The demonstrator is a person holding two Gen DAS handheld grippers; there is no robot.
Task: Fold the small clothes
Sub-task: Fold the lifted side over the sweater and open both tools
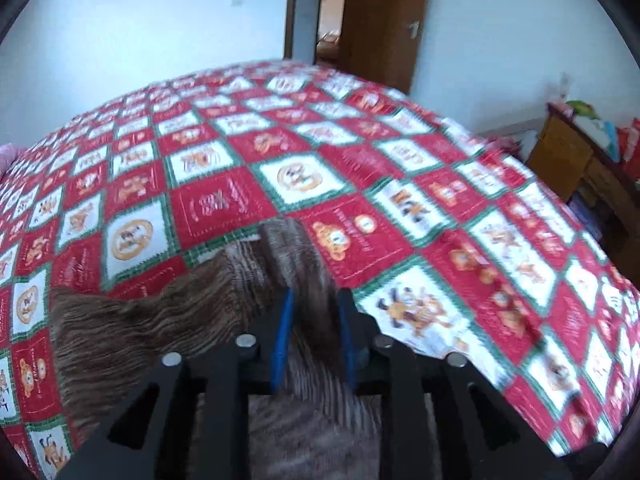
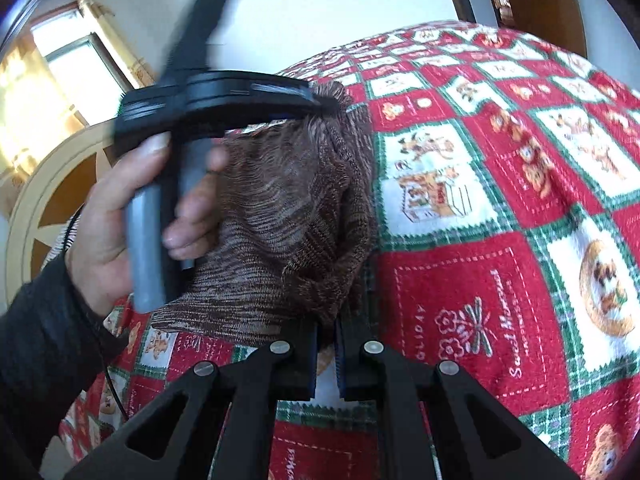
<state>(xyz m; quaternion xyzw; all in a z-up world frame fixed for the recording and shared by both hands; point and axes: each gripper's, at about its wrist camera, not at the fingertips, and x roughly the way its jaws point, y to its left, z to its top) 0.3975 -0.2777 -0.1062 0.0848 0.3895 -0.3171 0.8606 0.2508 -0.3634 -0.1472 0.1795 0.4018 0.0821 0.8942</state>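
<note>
A small brown knitted garment [image 1: 168, 320] hangs above a bed with a red, white and green patchwork cover [image 1: 304, 152]. My left gripper [image 1: 316, 300] is shut on a bunched part of it, which runs between the blue pads. In the right wrist view the garment [image 2: 288, 216] hangs bunched between the two grippers. My right gripper [image 2: 326, 328] is shut on its lower edge. The left gripper [image 2: 320, 100], held in a person's hand [image 2: 120, 220], grips its top corner, lifted off the cover [image 2: 500, 208].
A wooden door [image 1: 384, 20] stands open at the far wall. A wooden desk [image 1: 580, 160] with bags and clutter sits right of the bed. A window with curtains [image 2: 80, 60] and a round wooden headboard [image 2: 60, 192] lie to the left.
</note>
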